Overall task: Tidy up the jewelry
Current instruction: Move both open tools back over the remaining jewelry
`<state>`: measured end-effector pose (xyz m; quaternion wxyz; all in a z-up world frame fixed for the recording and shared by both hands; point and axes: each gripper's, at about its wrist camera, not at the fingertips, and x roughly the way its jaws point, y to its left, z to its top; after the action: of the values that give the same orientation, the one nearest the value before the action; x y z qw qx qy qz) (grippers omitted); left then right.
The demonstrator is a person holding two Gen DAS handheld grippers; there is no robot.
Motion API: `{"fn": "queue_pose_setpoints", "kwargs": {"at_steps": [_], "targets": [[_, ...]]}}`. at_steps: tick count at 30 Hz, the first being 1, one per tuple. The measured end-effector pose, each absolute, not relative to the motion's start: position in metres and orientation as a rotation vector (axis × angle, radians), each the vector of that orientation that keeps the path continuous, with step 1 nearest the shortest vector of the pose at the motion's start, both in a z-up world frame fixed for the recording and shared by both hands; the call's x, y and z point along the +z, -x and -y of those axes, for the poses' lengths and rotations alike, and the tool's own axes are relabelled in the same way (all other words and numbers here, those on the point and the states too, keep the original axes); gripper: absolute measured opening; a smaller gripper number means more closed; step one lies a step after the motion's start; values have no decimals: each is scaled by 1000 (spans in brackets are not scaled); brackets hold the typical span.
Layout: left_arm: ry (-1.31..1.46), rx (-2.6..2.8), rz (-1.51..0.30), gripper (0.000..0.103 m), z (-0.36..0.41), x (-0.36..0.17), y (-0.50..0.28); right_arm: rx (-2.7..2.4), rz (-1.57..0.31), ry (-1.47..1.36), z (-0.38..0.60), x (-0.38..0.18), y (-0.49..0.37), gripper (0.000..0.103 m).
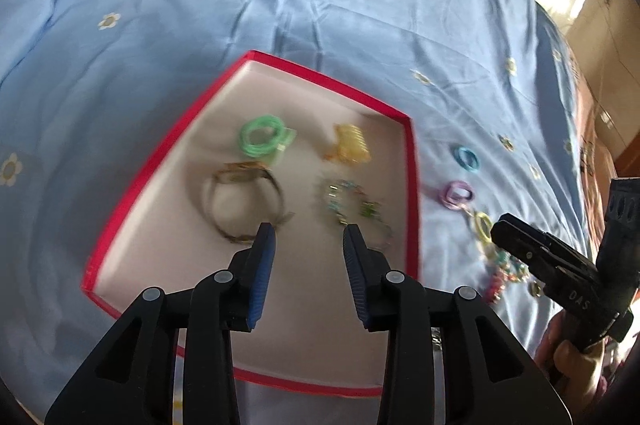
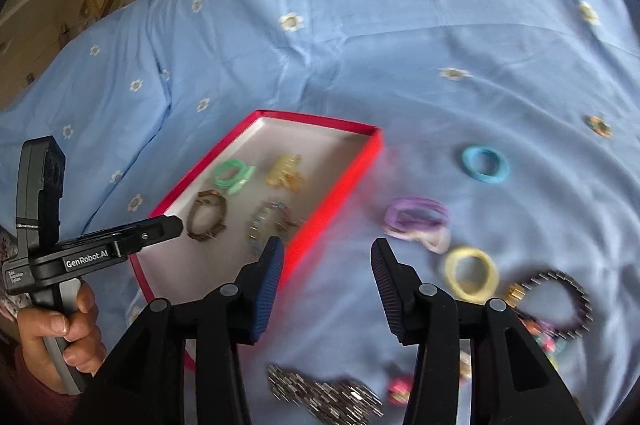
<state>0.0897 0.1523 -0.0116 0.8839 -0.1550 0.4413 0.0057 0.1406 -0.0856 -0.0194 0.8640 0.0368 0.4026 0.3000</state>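
Both claws, left (image 1: 308,237) and right (image 2: 327,253), gape empty; red-rimmed white tray (image 1: 412,161) holds four bracelets.

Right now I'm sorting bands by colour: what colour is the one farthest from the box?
Blue band; the right wrist view shows it best.

Left tool (image 1: 308,229) points forward, fingers spread and empty; right tool (image 2: 326,245) beside it, likewise spread, gripped by a hand (image 1: 568,353).
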Motion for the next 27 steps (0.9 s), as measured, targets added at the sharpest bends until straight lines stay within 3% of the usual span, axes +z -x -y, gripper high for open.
{"fn": "queue_pose_setpoints", "kwargs": {"at_steps": [27], "targets": [[172, -146, -963, 33, -61, -9, -115, 388, -848, -155, 219, -28, -126, 49]]}}
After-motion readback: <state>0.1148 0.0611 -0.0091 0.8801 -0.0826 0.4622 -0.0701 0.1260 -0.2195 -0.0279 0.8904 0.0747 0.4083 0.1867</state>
